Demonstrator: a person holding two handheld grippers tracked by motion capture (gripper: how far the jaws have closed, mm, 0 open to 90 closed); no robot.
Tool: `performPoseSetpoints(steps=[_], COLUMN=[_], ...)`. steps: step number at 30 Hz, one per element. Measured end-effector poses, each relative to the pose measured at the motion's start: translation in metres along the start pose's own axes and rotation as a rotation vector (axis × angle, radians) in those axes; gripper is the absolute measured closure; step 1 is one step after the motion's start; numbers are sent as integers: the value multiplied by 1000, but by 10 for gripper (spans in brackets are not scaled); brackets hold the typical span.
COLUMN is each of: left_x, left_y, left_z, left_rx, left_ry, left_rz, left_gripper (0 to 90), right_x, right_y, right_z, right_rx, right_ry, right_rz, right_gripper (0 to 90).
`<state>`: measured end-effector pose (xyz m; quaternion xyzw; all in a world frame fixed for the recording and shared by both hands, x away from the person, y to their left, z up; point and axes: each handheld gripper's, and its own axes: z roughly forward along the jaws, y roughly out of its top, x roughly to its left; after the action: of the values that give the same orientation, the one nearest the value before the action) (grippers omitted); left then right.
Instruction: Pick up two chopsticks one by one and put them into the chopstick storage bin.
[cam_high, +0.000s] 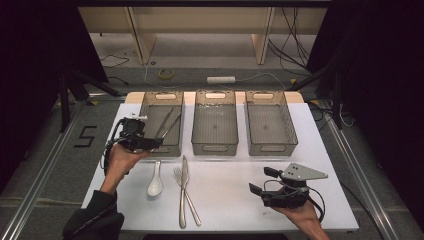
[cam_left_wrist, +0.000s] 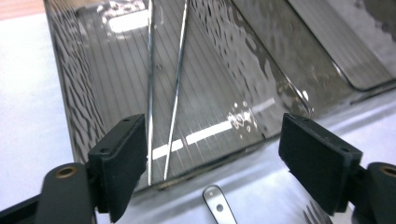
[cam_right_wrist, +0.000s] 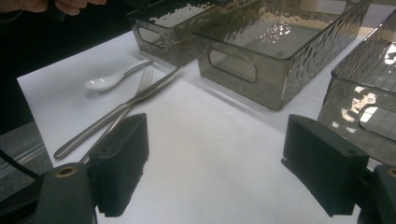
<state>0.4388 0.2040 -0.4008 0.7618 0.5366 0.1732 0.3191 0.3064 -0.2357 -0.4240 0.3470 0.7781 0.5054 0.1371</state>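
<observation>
High view: white table (cam_high: 225, 200) w/ three smoked-plastic bins in a row along its far edge. Left bin (cam_high: 162, 125) holds a pair of metal chopsticks (cam_high: 167, 124), lying crossed, tips toward the near wall. Middle bin (cam_high: 215, 122) & right bin (cam_high: 270, 122) show bare floors. In front of the bins, on the table: white spoon (cam_high: 155, 182), then fork (cam_high: 186, 192) & knife (cam_high: 183, 192), crossed w/ each other, handles toward the person.

Left gripper (cam_high: 155, 143), in the person's left hand (cam_high: 122, 160), sits just at the near-left corner of the left bin, jaws pointing toward it. Right gripper (cam_high: 262, 181) is held over the near-right part of the table, well apart from the cutlery.

Left gripper view: left gripper (cam_left_wrist: 212, 154) jaws stand wide, nothing between the pads; chopsticks (cam_left_wrist: 163, 93) seen thru the gap, lying on the ribbed floor of the left bin (cam_left_wrist: 79, 93); a utensil handle end w/ a hole is at the bottom edge.

Right gripper view: right gripper (cam_right_wrist: 215, 163) jaws also wide, nothing held, above bare table (cam_right_wrist: 210, 149). Shows what the high view flattens: handle cut-outs in the bin walls, the rippled texture of the middle bin (cam_right_wrist: 280, 51), & spoon (cam_right_wrist: 105, 81), fork (cam_right_wrist: 140, 86), knife (cam_right_wrist: 121, 112) from low & side-on.
</observation>
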Motion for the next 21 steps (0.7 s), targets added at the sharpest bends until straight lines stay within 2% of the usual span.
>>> performPoseSetpoints(steps=[9, 13, 21], left_x=[-5, -6, -8], left_y=[-11, -18, -29], left_z=[-2, -2, -2], left_rx=[50, 71, 109], left_ry=[-15, -19, -19], left_rz=[4, -11, -14], left_gripper=[200, 190, 172], right_x=[-1, -2, -3], right_y=[-1, -2, -2], right_z=[-1, 0, -1], right_rx=[-1, 0, -1], right_ry=[0, -3, 2], right_rz=[3, -2, 3], right_gripper=[233, 233, 233])
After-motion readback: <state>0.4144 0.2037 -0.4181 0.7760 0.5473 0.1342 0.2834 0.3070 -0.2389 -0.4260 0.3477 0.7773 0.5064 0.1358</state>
